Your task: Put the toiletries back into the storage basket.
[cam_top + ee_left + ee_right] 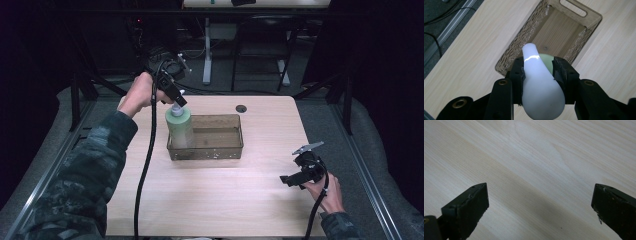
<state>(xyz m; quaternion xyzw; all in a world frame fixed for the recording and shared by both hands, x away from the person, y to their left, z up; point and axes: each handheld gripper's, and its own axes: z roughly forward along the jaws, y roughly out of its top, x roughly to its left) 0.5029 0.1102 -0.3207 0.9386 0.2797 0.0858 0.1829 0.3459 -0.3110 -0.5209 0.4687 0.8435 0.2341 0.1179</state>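
High view: unlabelled green bottle (178, 127) (no legible writing)

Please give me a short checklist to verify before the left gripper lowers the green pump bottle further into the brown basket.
1. Left gripper shut on the pump head: ok.
2. Green pump bottle upright: ok.
3. Bottle over the left end of the brown basket: ok.
4. Basket floor under the bottle free: ok, as far as the left gripper view shows.
5. Bottle base resting on the basket floor: cannot tell.
6. Right gripper open, apart from the basket, low over the table: ok.
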